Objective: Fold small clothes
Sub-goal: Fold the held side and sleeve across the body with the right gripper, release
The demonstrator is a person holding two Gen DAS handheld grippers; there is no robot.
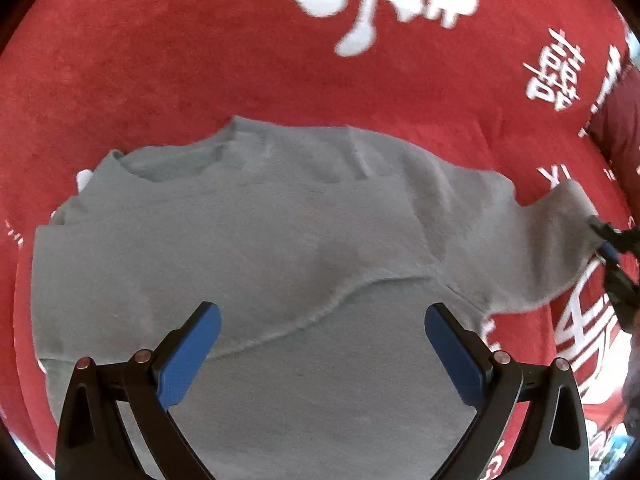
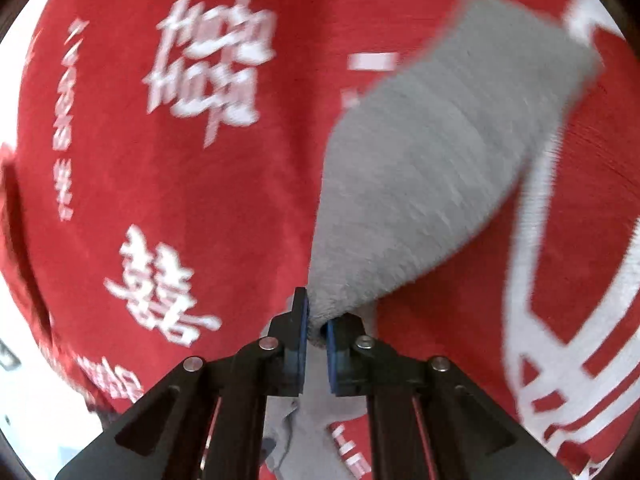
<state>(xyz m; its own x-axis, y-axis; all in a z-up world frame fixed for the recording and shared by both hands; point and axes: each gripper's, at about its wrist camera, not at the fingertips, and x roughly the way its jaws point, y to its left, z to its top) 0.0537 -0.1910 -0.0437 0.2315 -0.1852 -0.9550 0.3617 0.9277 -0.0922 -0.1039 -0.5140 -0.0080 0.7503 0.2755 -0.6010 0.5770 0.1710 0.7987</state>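
Observation:
A small grey sweater lies spread on a red cloth with white characters. Its left sleeve is folded across the body. My left gripper is open and empty, hovering over the sweater's lower body. The right sleeve stretches out to the right, where my right gripper holds its cuff. In the right wrist view my right gripper is shut on the sleeve cuff, and the grey sleeve hangs away from it, lifted above the cloth.
The red cloth covers the whole surface under both grippers. A pale floor or edge shows at the lower left of the right wrist view.

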